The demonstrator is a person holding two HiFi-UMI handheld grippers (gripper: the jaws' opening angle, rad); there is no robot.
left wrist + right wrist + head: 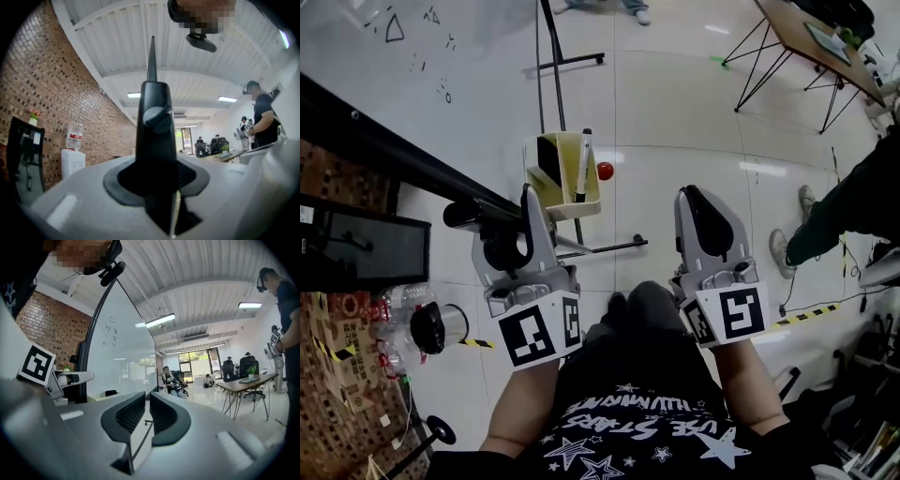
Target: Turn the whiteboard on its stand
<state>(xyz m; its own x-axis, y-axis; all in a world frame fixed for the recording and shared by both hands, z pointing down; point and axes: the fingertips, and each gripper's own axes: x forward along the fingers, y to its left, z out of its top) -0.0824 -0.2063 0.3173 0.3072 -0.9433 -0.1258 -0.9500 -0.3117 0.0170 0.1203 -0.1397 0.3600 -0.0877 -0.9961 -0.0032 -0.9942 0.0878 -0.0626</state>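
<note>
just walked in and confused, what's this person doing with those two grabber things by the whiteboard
A person stands at the edge of a whiteboard on its stand, with a gripper in each hand. The left gripper has its fingers closed on the board's black frame. The right gripper hangs free beside it, its fingers nearly together with nothing between them. It looks like a one-handed grip for swinging the board round.
</note>
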